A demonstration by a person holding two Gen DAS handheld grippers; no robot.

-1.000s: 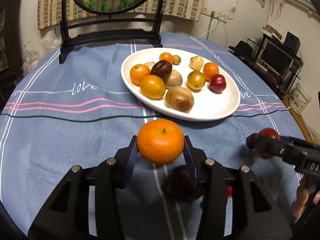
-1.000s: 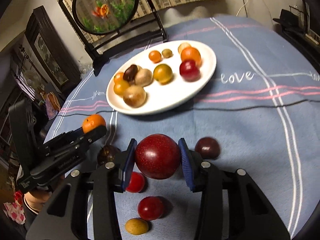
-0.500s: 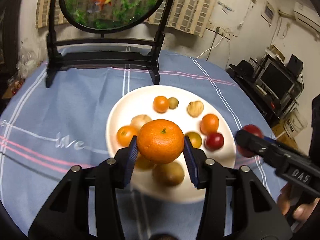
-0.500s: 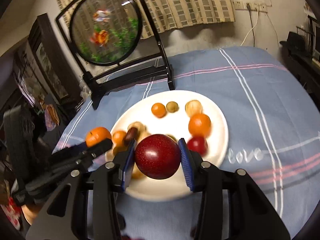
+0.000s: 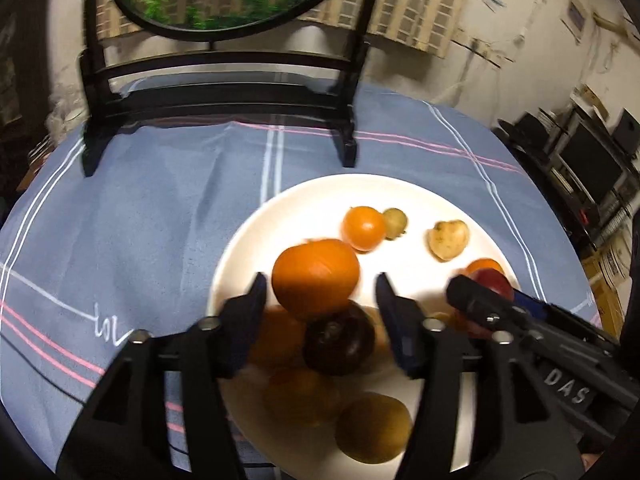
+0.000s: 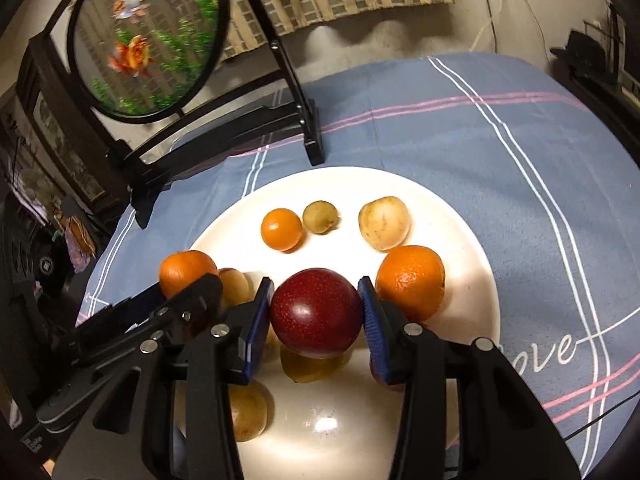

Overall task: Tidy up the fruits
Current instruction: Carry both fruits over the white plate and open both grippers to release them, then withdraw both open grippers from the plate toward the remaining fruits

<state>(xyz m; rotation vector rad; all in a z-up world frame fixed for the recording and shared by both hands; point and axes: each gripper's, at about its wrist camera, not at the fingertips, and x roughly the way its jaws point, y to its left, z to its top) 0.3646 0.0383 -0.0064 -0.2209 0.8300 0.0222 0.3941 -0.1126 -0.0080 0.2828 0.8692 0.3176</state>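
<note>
Now the left claw point(image 5: 320, 294) gapes beside the tangerine point(image 5: 315, 277) (blurred), the right claw point(image 6: 316, 312) grasping the plum point(image 6: 316, 313).

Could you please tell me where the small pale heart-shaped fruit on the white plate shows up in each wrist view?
Left wrist view: the pale fruit lies right of centre, at the far right of the plate.
Right wrist view: the same fruit lies above centre, just above the big orange.
Shared landmark: the small green fruit to its left in both views.
</note>
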